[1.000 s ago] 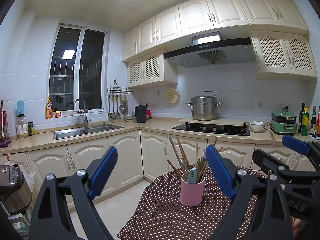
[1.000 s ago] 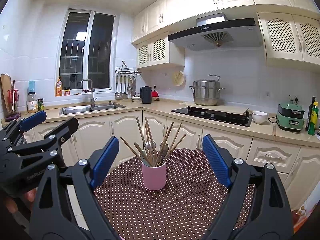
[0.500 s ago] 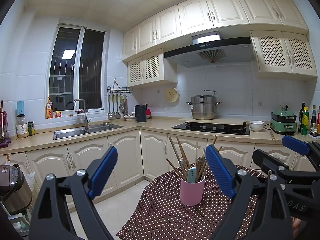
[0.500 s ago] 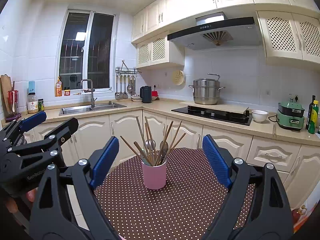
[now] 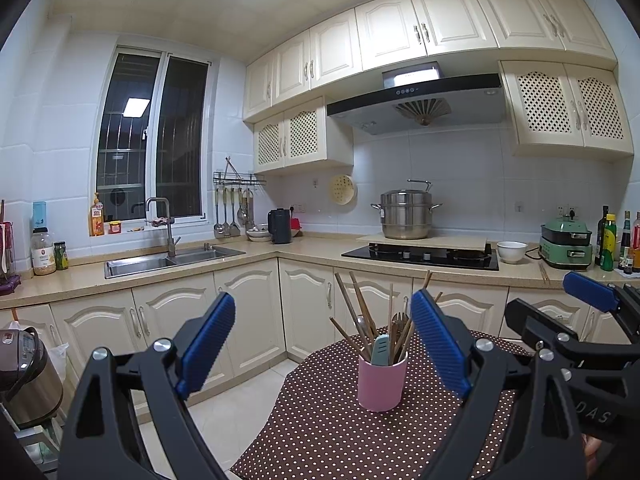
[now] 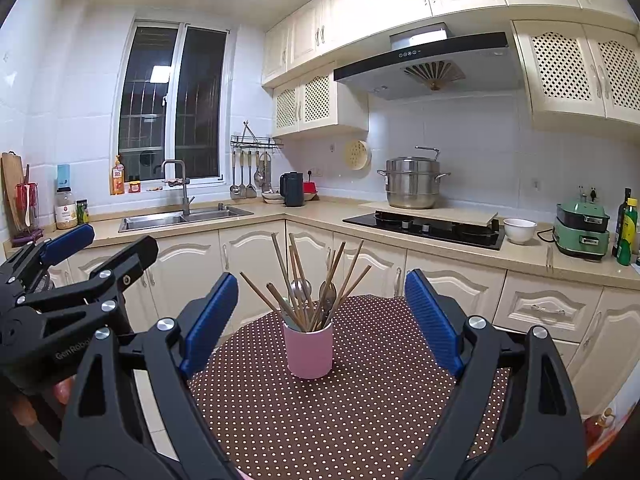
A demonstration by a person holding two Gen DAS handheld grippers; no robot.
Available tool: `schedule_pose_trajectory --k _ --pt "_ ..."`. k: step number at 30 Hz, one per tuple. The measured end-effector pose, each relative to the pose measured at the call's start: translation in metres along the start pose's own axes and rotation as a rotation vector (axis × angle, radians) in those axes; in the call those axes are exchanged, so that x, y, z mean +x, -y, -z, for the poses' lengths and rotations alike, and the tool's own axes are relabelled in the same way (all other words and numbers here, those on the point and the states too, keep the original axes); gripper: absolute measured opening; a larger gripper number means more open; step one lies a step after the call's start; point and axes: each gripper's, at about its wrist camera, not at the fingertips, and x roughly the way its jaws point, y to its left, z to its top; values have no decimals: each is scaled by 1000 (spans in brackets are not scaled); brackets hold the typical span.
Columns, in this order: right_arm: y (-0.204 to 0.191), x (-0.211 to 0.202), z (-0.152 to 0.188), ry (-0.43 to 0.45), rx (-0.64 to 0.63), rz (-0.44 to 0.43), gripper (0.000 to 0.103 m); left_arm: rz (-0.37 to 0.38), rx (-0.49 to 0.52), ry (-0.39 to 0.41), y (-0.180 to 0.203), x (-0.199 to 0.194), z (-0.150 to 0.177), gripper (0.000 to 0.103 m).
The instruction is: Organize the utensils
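Observation:
A pink cup (image 6: 308, 350) stands upright on a brown polka-dot tablecloth (image 6: 360, 408). It holds several wooden chopsticks (image 6: 344, 276), metal spoons (image 6: 301, 289) and a pale green-handled utensil (image 5: 380, 350). My right gripper (image 6: 322, 316) hangs open in front of the cup, nothing between its blue pads. In the left wrist view the cup (image 5: 382, 382) sits just left of the right pad, and my left gripper (image 5: 322, 342) is open and empty. Each gripper shows at the edge of the other's view.
The table (image 5: 340, 432) ends at its left edge over a tiled floor (image 5: 240, 396). Behind are cream cabinets, a sink (image 6: 184, 218), a hob with a steel pot (image 6: 412, 182), a white bowl (image 6: 519, 230) and a green appliance (image 6: 582, 232). A rice cooker (image 5: 24, 376) stands low at left.

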Motion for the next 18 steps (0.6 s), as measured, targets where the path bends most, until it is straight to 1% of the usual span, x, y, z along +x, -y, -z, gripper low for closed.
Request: schedule_pose_trajectory --k 18 --pt "-1 4 2 -11 3 -1 84 1 -2 -16 -1 6 1 88"
